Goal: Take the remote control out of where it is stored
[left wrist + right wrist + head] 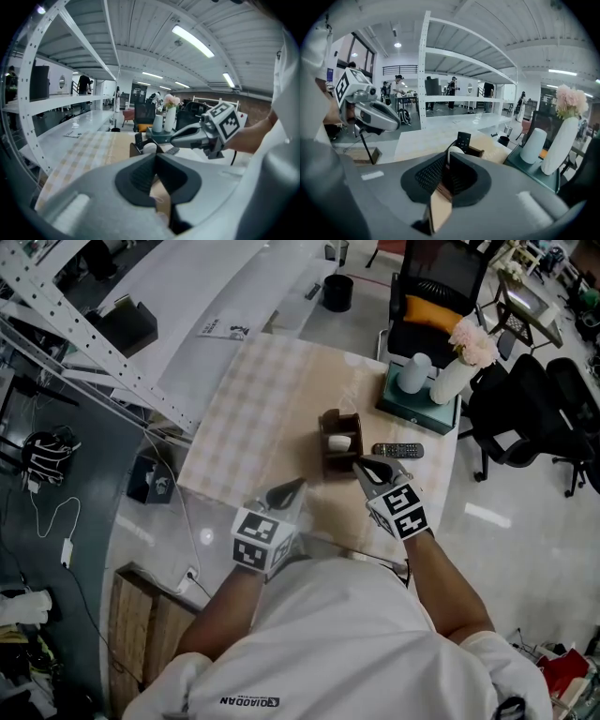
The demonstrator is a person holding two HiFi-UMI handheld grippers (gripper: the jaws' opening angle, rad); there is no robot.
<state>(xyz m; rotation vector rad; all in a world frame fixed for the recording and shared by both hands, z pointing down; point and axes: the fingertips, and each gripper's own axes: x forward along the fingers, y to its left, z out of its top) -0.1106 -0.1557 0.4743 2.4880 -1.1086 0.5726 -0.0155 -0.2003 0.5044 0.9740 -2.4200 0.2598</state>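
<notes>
Two things stand in our brown wooden box (333,465): an upright black remote control (463,140) and a white rounded item (340,442). Our right gripper (359,464) sits beside it, jaws a slit apart, empty. Our left gripper (299,485) is closed.

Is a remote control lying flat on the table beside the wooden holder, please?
Yes, in the head view a dark remote control lies flat on the table right of the wooden holder.
</notes>
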